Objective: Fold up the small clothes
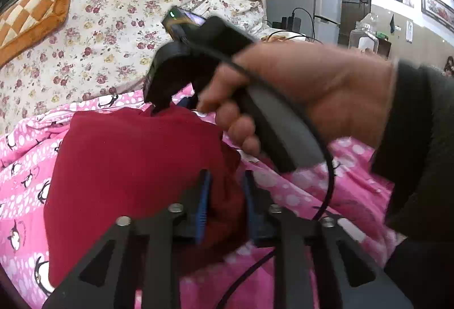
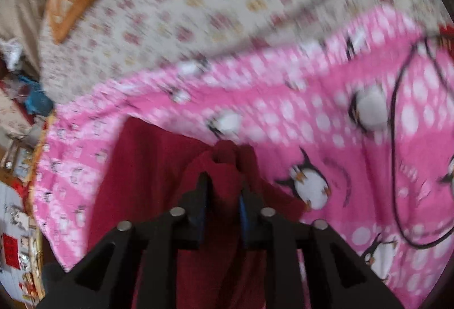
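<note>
Left gripper (image 1: 225, 201): tilted down, jaws pinch the red cloth (image 1: 136, 167).
Right gripper (image 2: 222, 201): hand (image 1: 298, 99) tips it down, jaws squeeze bunched cloth.
Cloth: on pink penguin blanket (image 2: 326, 116), on the bed.

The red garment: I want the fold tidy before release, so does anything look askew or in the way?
The red garment is bunched into a twisted knot at the right gripper rather than flat. A black cable loops loose across the pink penguin blanket beside it and could snag.
</note>
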`<state>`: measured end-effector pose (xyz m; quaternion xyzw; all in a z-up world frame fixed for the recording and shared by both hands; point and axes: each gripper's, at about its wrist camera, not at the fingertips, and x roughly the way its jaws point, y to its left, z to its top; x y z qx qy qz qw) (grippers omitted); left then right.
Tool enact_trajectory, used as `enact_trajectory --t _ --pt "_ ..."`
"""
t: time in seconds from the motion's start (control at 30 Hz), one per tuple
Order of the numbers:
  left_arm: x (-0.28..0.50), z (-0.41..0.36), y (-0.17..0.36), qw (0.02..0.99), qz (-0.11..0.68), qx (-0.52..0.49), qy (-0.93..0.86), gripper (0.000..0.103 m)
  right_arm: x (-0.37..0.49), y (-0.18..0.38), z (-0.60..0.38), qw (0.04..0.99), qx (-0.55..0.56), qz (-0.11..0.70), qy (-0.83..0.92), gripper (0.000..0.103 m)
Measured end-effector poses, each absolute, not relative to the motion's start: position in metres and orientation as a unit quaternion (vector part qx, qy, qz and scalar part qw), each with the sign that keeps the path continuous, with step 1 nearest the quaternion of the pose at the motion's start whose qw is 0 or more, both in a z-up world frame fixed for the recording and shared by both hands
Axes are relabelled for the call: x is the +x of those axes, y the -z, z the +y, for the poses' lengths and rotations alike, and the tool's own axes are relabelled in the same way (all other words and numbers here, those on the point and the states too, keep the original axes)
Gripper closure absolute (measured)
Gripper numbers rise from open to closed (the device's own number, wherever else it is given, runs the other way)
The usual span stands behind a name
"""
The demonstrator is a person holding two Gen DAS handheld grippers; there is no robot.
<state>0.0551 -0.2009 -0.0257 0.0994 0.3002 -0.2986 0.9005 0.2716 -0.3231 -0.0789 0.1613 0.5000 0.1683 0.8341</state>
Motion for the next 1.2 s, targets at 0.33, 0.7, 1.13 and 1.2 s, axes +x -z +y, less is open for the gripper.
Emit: enact_trajectory --t 0.33,0.7,1.13,1.2 --pt "0.009 -0.095 -0.030 0.933 0.267 0.055 0.234 0.081 0.181 -0.005 -0.326 0.901 0.105 0.380 -0.179 0.061" --pt "0.060 -0.068 0.047 0.902 0.396 -0.015 0.174 0.103 0.114 0.047 -0.257 0.844 -0.147 0.444 -0.262 0.097" --pt "0.163 -0.092 -0.012 0.898 0.415 -0.041 0.143 0.103 0.146 0.006 -0.275 0.897 -0.060 0.383 -0.211 0.097" --pt "0.181 -0.094 0.018 0.880 0.458 -0.038 0.119 0.103 0.163 0.030 -0.269 0.880 -0.086 0.423 -0.199 0.097"
